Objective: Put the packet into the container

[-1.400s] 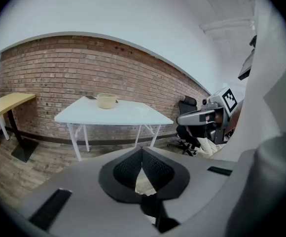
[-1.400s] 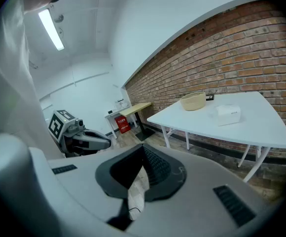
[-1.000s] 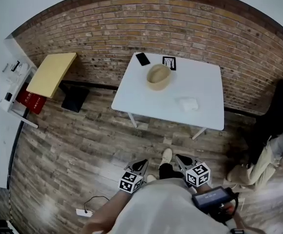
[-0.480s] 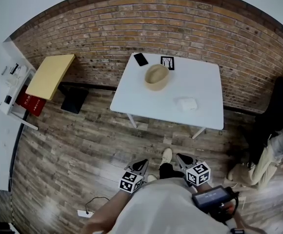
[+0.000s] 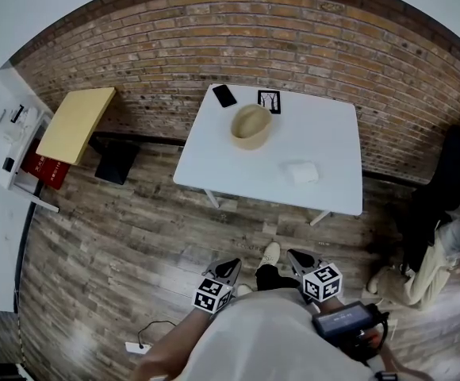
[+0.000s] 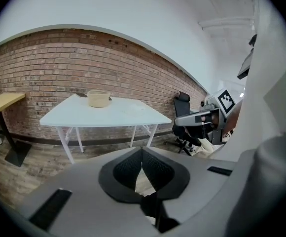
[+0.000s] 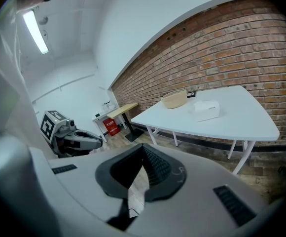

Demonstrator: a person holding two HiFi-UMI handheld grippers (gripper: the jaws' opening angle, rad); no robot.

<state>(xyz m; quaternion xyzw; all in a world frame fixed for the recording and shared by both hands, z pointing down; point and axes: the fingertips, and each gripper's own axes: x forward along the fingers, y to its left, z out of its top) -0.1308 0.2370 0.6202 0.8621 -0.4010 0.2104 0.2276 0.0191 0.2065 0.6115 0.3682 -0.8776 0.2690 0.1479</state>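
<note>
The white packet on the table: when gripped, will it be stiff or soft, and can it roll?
The packet looks soft: its corners are rounded and its top slightly puffed, so it will probably give under a grip. Being low and thin, it is likely light. It lies flat on the table, so rolling is unlikely.
</note>
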